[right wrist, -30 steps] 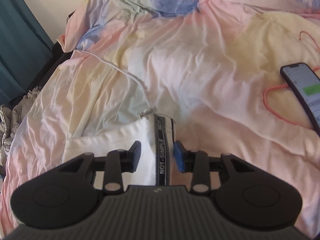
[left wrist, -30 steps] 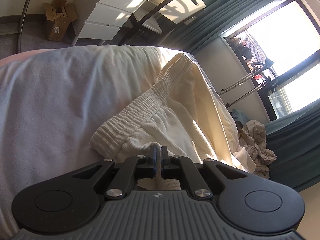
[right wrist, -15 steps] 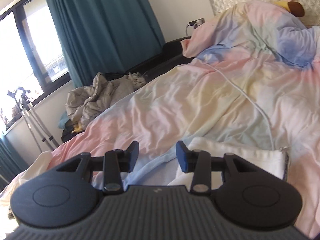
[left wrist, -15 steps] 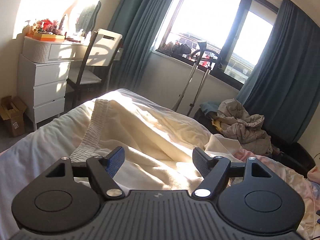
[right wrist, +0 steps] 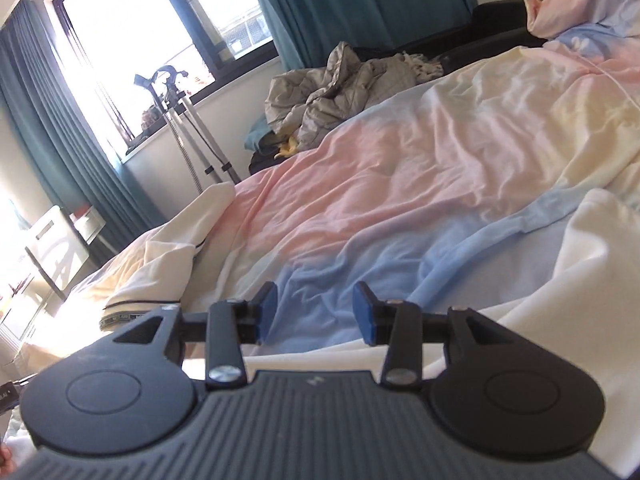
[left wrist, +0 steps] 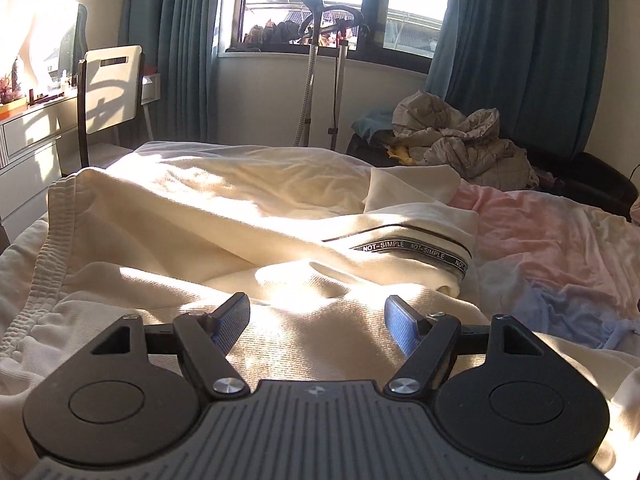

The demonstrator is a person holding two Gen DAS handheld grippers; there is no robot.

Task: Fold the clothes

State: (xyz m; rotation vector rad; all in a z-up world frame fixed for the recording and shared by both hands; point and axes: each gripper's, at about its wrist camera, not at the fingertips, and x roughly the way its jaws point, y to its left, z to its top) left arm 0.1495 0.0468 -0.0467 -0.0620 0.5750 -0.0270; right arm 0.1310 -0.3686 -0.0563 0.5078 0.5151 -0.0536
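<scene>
Both tongs empty: left gripper has its jaws spread wide above the cream trousers, having just opened off the cloth; right gripper stands partly apart, nothing between its pads. Pastel duvet is the landmark: trousers sprawl across its window-side end, directly under the left gripper and to the left of the right one. Lettered stripe faces up beside the duvet's pink patch.

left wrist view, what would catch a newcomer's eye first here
The sunlit cream trousers sprawled across the bed, with a black NOT-SIMPLE stripe at centre right. Just above them hovers the open, empty left gripper. Beyond, the bright window between teal curtains, and a grey clothes heap at right.
</scene>
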